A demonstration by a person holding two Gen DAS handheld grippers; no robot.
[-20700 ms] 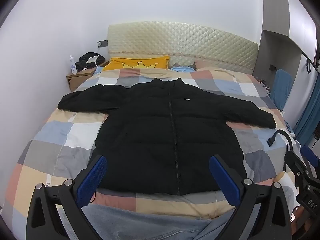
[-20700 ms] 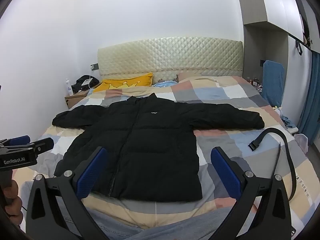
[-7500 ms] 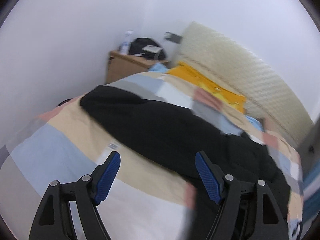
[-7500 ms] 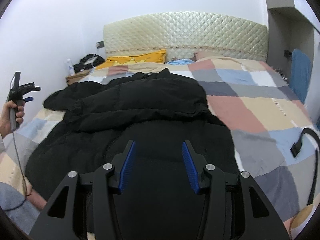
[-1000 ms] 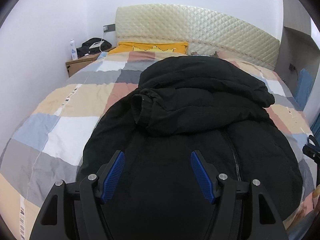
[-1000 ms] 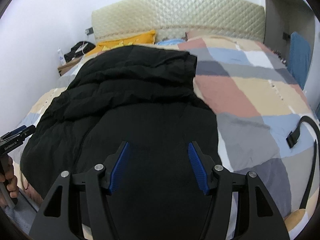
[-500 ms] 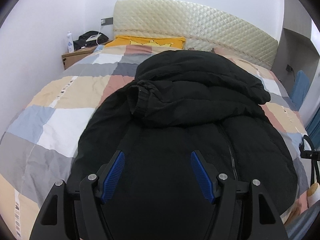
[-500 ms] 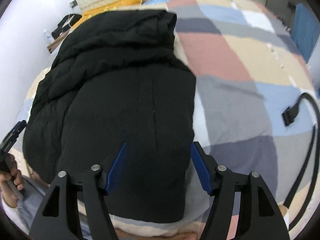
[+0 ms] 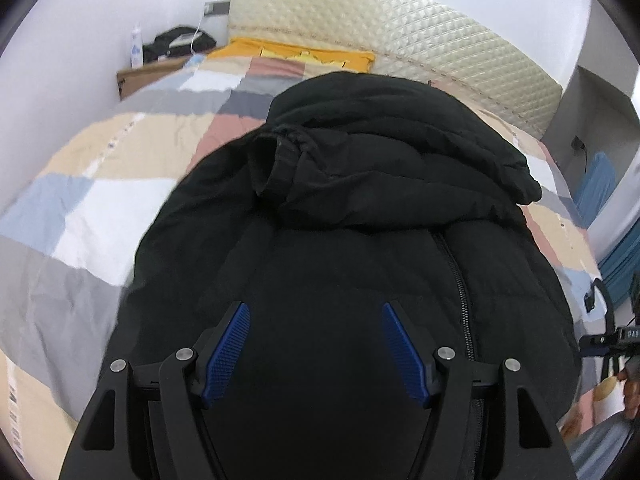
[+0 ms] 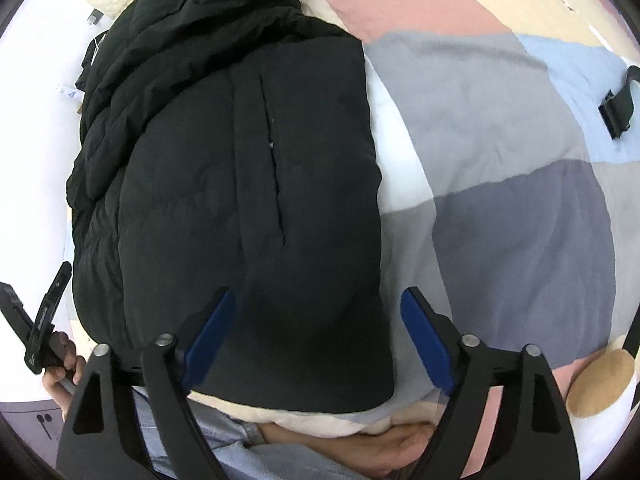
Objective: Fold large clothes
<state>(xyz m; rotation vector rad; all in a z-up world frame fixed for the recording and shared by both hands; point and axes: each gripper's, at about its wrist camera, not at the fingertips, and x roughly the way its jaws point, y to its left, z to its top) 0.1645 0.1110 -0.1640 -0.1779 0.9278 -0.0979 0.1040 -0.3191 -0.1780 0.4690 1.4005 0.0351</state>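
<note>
A black puffer jacket [image 9: 360, 200] lies on the bed with both sleeves folded in over its body and its zipper running down toward me. My left gripper [image 9: 315, 308] hovers over the jacket's lower left part, open, with nothing pinched between its blue pads [image 9: 228, 352]. In the right wrist view the jacket [image 10: 240, 160] fills the left half. My right gripper [image 10: 316, 292] points steeply down over the hem's right corner. Its jaws are opening, and the fabric lies below them without being pressed. A hand holds the left gripper's body [image 10: 44, 320] at that view's left edge.
The checked bedcover [image 10: 500, 160] stretches to the right of the jacket. A black strap with a buckle [image 10: 618, 108] lies on it at the far right. A quilted headboard [image 9: 420, 36], a yellow pillow [image 9: 304, 52] and a nightstand [image 9: 152, 72] stand at the back. The person's jeans [image 10: 240, 452] press against the near bed edge.
The right gripper has tipped downward and come closer to the jacket's near hem, and its jaws have widened. The left gripper has turned a little, its jaws unchanged.
</note>
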